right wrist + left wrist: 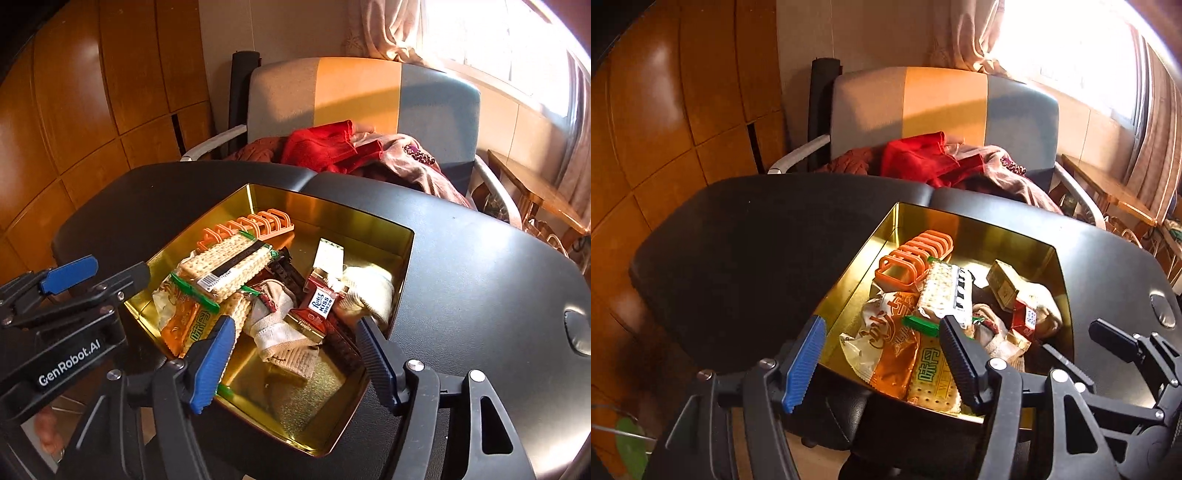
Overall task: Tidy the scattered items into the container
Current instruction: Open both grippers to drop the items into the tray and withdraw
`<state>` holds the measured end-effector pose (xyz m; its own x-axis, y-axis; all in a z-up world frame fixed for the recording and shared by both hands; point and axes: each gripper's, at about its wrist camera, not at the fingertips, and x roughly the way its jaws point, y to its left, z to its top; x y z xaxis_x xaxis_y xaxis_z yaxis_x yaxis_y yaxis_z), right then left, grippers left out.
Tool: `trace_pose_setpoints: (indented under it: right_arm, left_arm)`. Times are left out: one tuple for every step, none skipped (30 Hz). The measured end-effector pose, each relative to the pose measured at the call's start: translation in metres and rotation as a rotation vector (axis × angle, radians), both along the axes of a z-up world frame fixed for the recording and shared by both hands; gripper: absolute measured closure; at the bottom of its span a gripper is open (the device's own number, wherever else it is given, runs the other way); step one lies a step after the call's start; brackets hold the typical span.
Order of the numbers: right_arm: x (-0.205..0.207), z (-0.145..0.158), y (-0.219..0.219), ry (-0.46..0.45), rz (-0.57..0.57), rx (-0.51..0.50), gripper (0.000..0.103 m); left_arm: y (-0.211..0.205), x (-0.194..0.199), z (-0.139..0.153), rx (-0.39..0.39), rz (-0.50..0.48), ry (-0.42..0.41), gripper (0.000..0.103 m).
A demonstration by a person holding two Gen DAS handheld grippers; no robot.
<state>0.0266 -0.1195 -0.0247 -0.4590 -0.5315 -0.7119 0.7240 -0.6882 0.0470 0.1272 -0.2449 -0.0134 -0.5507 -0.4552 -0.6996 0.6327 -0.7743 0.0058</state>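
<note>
Both grippers poised over the near edge of the gold tin [402, 258] on the black table [480, 266], left gripper [882, 354] and right gripper [295, 354] each spread wide with nothing between the pads. Inside the tin: orange rack [255, 221], cracker packs [229, 269], orange snack bag [890, 354], red chocolate wrappers [317, 302], pale socks [365, 291]. Beyond the table, a chair [1015, 118] piled with red cloth [919, 158]

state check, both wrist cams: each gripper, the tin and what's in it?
left gripper: open, empty
right gripper: open, empty
gold tin: lidless, on the black table
orange rack: in tin, far corner
cracker packs: in tin, piled
socks: in tin, crumpled
red candy packet: in tin, on top
</note>
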Motion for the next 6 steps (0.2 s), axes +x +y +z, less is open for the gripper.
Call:
trace_pose_setpoints:
  right_arm:
    - [0.0001,0.0,-0.0003,-0.001,0.0,-0.001,0.033]
    - [0.0002,0.0,-0.0005,-0.002,0.001,-0.001,0.033]
    - [0.0004,0.0001,-0.0008,-0.002,0.002,0.0,0.033]
    - [0.0003,0.0002,-0.0007,-0.001,0.001,-0.001,0.033]
    - [0.0002,0.0003,-0.0006,-0.001,0.0,-0.001,0.033]
    - [0.0001,0.0004,-0.0005,-0.001,-0.001,-0.002,0.033]
  left_arm:
    - [0.0003,0.0003,0.0008,-0.001,-0.002,0.006,0.038]
    - [0.0007,0.0006,0.0016,-0.002,-0.003,0.013,0.038]
    - [0.001,0.0009,0.0024,-0.002,-0.005,0.019,0.039]
    - [0.0017,0.0015,0.0035,-0.004,-0.009,0.03,0.042]
    - [0.0027,0.0025,0.0048,-0.007,-0.015,0.046,0.043]
    - [0.0036,0.0022,0.0056,-0.01,-0.021,0.053,0.044]
